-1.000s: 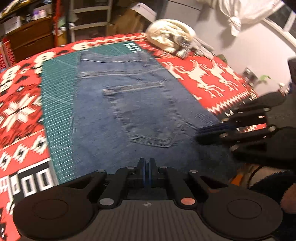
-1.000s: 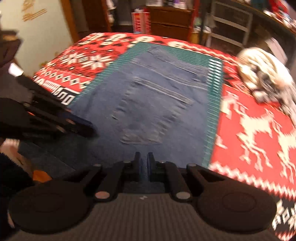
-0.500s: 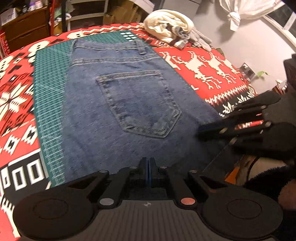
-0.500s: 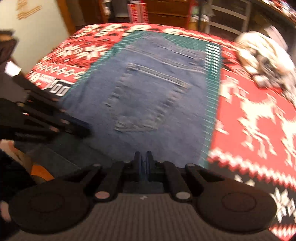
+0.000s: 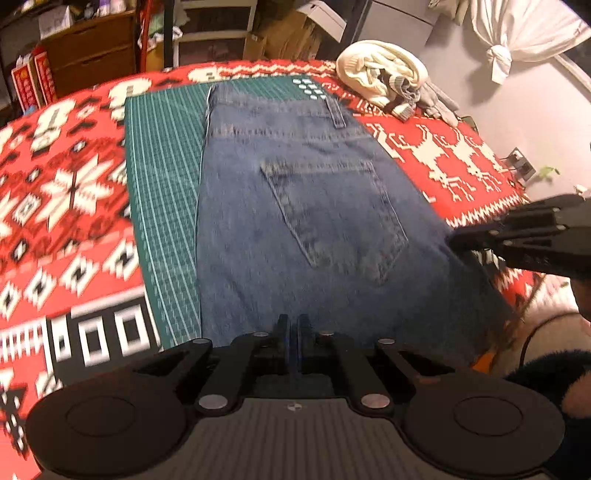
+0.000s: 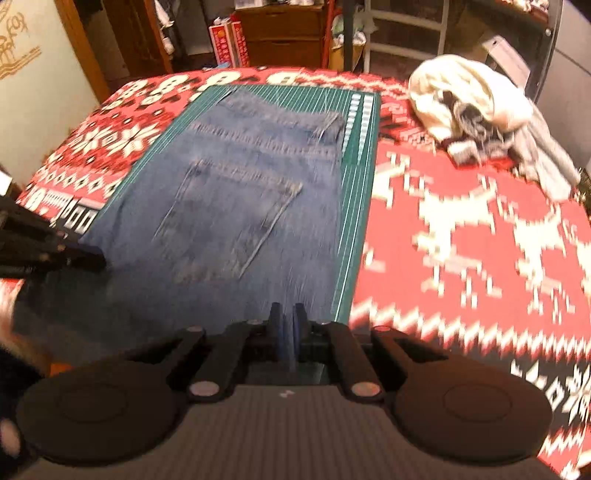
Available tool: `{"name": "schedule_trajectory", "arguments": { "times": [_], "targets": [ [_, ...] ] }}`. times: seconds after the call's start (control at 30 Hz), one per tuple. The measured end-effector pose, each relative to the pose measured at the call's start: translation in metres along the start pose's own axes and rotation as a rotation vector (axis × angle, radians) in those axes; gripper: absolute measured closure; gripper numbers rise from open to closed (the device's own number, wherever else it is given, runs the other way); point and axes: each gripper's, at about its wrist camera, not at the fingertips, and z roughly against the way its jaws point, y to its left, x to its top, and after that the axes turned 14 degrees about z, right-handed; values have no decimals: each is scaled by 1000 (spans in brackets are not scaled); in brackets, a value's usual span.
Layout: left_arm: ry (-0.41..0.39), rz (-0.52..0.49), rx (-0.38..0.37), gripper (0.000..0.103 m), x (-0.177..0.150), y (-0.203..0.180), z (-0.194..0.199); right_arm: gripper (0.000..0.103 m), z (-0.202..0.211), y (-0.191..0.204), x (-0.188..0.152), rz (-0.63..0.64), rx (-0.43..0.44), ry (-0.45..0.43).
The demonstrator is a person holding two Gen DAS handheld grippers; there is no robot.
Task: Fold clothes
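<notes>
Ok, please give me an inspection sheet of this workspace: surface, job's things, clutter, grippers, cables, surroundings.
Surface: red patterned blanket with a green grid mat on it.
Job's things: jeans flat on the mat, back pocket up, near edge at both grippers.
Clutter: cream garment pile on the blanket's far corner.
Grippers: left gripper and right gripper both shut on the jeans' near edge.
Cables: nothing seen for certain.
Surroundings: wooden drawers, white knotted curtain.

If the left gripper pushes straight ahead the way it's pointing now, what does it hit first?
Probably the jeans. The left gripper, jaws closed, points along the denim toward the back pocket and waistband. Nothing stands above the fabric in that line, though the height above it is unclear.
</notes>
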Motion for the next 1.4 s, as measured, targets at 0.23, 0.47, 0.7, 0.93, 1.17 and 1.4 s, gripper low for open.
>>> {"name": "schedule_trajectory", "arguments": {
  "times": [0.23,0.47,0.7,0.93,1.17,1.4],
  "targets": [
    [10,8,30,100,6,6,-11,97,-15,-5,-7,-36,-8,19],
    [25,53,20,100,0,14,-4,97,1,-16,-28,-110,18,44],
    [-43,16,-16,100,39,9,13,97,16,-39,17,-68,-9,-55],
    [-91,-70,-12,100,98,0,-10,97,-19,-55,82,4,9,-123],
    [-85,-68,-12,100,141,-1,-54,97,-81,-70,106,-32,35,-101],
    [-82,-79,-14,100,153,4,-78,103,-108,-81,110,-66,23,-76]
  ]
}}
